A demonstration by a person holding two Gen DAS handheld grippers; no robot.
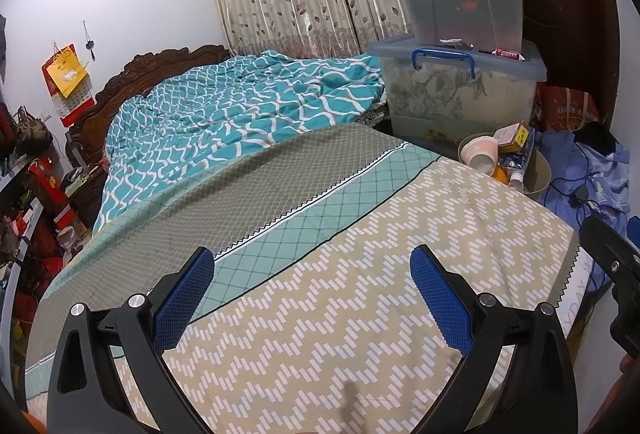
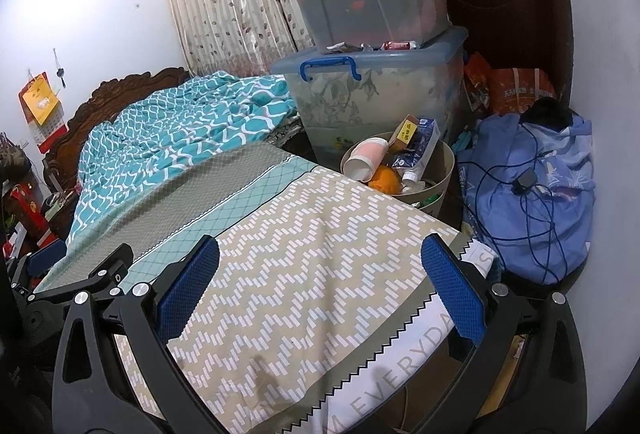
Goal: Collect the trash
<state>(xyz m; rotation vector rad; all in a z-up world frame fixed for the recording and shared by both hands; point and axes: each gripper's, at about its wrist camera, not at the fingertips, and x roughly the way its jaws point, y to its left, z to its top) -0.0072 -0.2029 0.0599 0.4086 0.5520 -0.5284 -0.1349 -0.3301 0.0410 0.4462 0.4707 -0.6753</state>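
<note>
While both tools [image 1: 312,298] [image 2: 320,294] gape empty over bed [image 2: 280,234], full bin [image 2: 442,170] beyond (2 stacked tubs [image 2: 372,102] behind)

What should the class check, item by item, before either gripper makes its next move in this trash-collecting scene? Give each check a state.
1. Left gripper open, holding nothing: ok.
2. Right gripper open, holding nothing: ok.
3. Trash bin in view beside the bed: ok.
4. Room left in the bin: not ok; paper cup, orange item and cartons rise above its rim.
5. Loose trash on the bedspread: none visible, ok.
6. Trash on the floor beyond the bed: cannot tell.
</note>
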